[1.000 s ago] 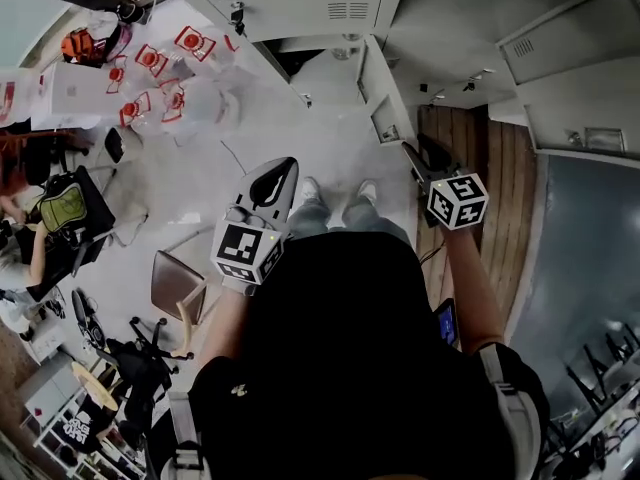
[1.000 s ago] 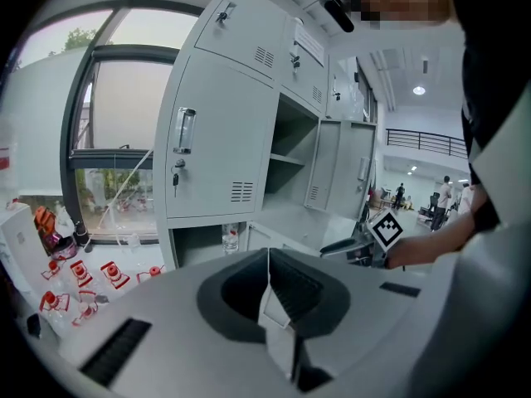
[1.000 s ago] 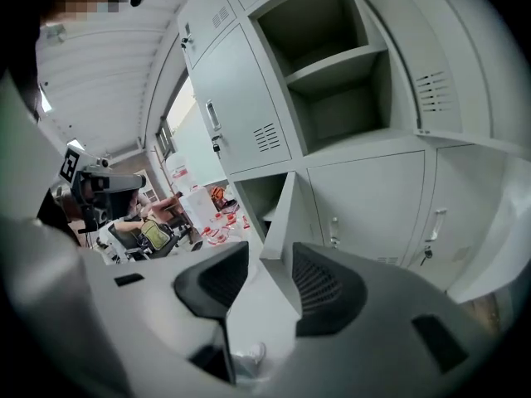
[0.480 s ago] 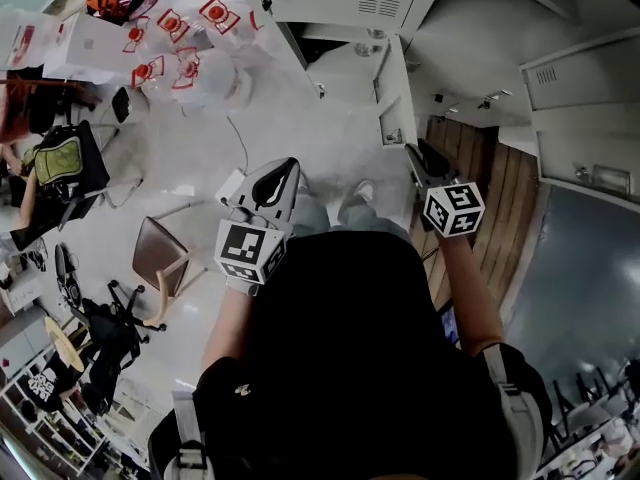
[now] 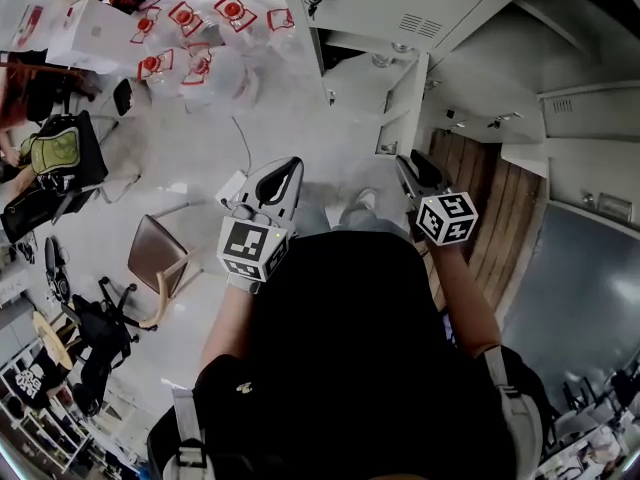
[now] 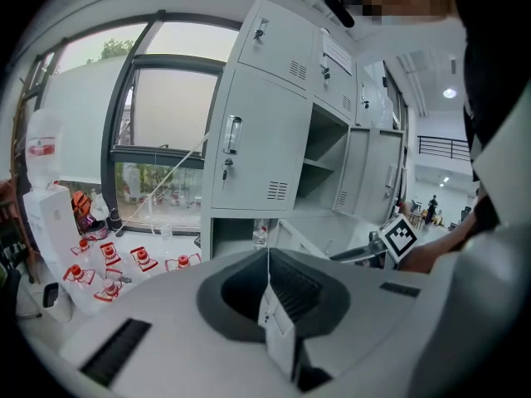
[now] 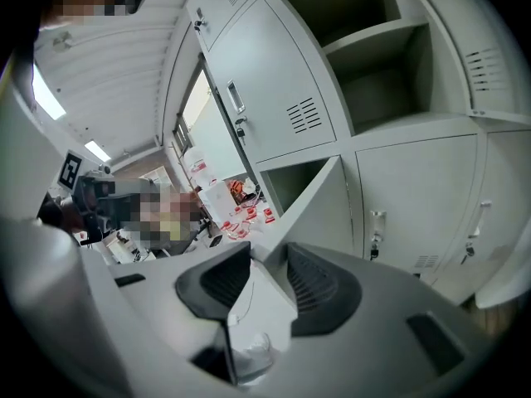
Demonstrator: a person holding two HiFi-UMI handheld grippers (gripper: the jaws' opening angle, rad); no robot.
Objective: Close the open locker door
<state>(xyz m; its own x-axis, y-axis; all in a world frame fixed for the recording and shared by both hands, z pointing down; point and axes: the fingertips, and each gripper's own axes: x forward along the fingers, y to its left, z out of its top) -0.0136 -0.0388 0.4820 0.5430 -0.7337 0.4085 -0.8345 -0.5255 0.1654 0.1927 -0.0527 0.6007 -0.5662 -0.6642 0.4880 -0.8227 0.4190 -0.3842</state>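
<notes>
A bank of grey lockers (image 5: 390, 3) fills the top of the head view. One low compartment (image 7: 294, 181) stands open, its door (image 5: 408, 103) swung out toward me. A bottle (image 6: 260, 235) stands inside. My right gripper (image 5: 403, 163) points at that door (image 7: 332, 197), whose edge is just beyond the jaw tips; I cannot tell if they touch. Its jaws have just been opening, and the right gripper (image 7: 259, 259) is open with nothing gripped. My left gripper (image 5: 288, 168) hovers over the floor to the door's left. The left gripper (image 6: 267, 259) is shut and empty.
An upper compartment with a shelf (image 7: 373, 56) also stands open. A brown chair (image 5: 160, 253) is at my left. A white table (image 5: 95, 33) at the far left has red-labelled bottles (image 5: 190, 48) beside it. A backpack (image 5: 60, 153) lies left, wooden flooring (image 5: 490, 208) right.
Both grippers and I have moved toward the lockers. The open door now sits closer to the right gripper's tips. The left gripper keeps its place beside my body.
</notes>
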